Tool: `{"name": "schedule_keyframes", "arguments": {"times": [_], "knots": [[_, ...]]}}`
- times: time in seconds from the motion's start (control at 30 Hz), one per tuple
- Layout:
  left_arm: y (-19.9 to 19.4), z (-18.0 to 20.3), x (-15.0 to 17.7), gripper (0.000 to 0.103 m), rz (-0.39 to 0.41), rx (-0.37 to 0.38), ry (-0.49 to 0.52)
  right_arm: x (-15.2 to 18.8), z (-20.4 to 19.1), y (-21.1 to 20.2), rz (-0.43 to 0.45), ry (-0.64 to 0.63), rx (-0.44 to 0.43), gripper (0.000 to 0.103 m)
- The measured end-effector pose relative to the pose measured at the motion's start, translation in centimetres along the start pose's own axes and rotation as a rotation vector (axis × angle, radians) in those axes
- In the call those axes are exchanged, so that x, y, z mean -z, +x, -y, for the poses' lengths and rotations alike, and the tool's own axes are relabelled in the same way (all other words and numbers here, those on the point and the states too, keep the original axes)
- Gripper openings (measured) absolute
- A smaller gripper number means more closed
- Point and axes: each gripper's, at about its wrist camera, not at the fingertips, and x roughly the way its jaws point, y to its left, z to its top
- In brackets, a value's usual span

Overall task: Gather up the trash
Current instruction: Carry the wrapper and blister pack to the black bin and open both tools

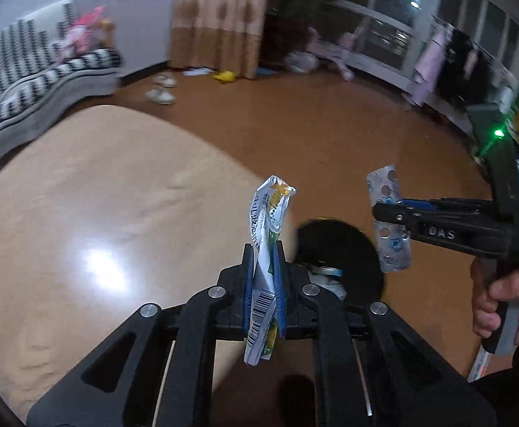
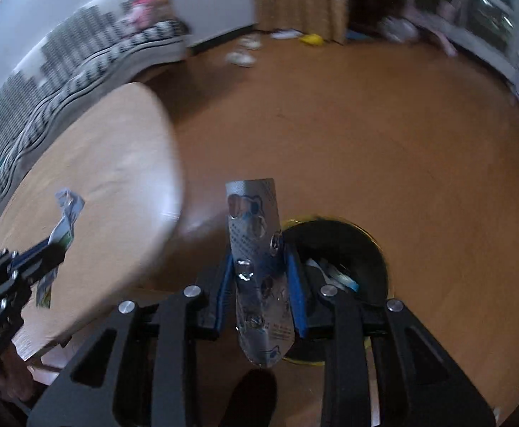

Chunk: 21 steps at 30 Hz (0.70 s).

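Observation:
My left gripper [image 1: 263,249] is shut on a crumpled white and green sachet wrapper [image 1: 272,206] with a barcode, which sticks up past the fingertips. To its right, my right gripper [image 1: 389,213] is shut on a silver blister pack [image 1: 396,252], with a hand [image 1: 501,299] on its handle. A black-lined trash bin [image 1: 359,249] stands on the floor just beyond and below both grippers, with some trash inside. In the right wrist view the blister pack [image 2: 252,213] stands upright between the blue pads of the right gripper [image 2: 259,259], in front of the bin [image 2: 352,235]. The left gripper [image 2: 54,249] carries the wrapper [image 2: 65,213] at the left.
A tan table [image 1: 99,195] fills the left, its rounded edge close to the bin. Behind it stands a black-and-white striped sofa [image 1: 28,82]. Slippers [image 1: 160,96] and a yellow item [image 1: 225,76] lie on the brown floor by a curtain [image 1: 220,17]. Clothes hang along the windows at the right.

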Motion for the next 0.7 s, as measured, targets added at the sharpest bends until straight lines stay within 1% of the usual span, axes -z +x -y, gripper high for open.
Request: {"name": "schedule_keyframes", "arguments": {"times": [0.03,0.13,0.2,0.27,0.37,0.53,0.7], "knots": [[0.8,1.2,-0.1,0.01,-0.009,0.01,0.016,0.3,1.7,0.3,-0.013,0.031,0.007,0.028],[3.0,4.2,-0.1,0.01,-0.034,0.035,0.059,0.6,4.9,1.1,-0.044,0.087,0.007,0.028],[4.3,5.6,-0.1,0.01,-0.05,0.049,0.079,1.5,6.0,1.5,-0.063,0.107,0.009,0.028],[5.2,6.5,0.0,0.01,-0.062,0.056,0.092,1.6,6.8,2.0,-0.08,0.119,0.005,0.028],[6.1,6.9,-0.4,0.01,-0.07,0.065,0.092,1.9,6.9,2.2,-0.088,0.117,0.007,0.028],[7.2,6.6,-0.9,0.01,-0.083,0.069,0.073,1.1,6.8,2.4,-0.086,0.114,0.001,0.028],[8.0,6.1,-1.3,0.01,-0.095,0.081,0.039,2.2,7.5,1.4,-0.081,0.105,0.006,0.029]]}}
